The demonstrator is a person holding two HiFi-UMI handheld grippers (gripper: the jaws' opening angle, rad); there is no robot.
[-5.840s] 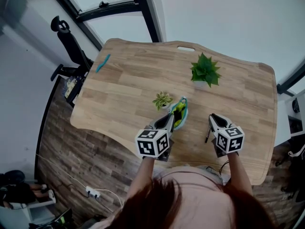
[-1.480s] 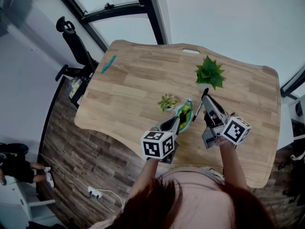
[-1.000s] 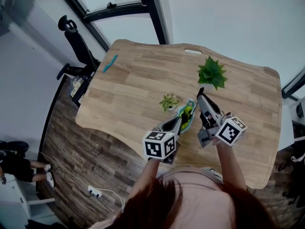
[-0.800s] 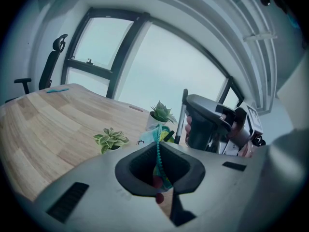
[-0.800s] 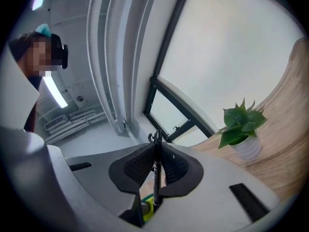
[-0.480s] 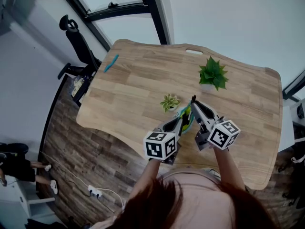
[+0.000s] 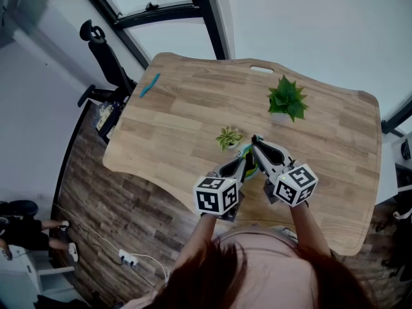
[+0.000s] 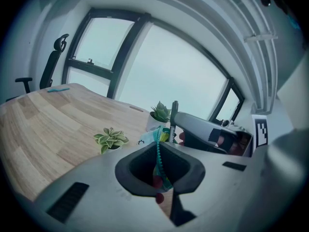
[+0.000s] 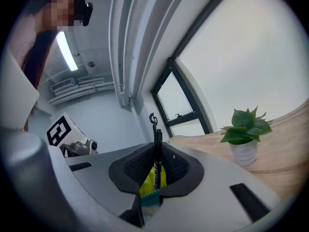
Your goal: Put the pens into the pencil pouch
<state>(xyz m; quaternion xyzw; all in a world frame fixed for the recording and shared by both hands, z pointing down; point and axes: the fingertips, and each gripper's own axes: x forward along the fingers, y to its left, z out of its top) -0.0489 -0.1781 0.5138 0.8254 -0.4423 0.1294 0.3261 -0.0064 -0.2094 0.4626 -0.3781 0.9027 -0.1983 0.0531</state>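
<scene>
We're clamping the left tool (image 7: pixel 242 165) on the pouch (image 8: pixel 157 151) rim, propping it open mid-frame; right tool (image 7: pixel 256 145) is gripping a pen (image 9: pixel 157 154), aiming it inside.

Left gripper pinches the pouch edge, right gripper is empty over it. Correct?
No. The right gripper isn't empty: it is shut on a black pen, as the right gripper view shows. The left gripper does pinch the pouch edge.
</scene>
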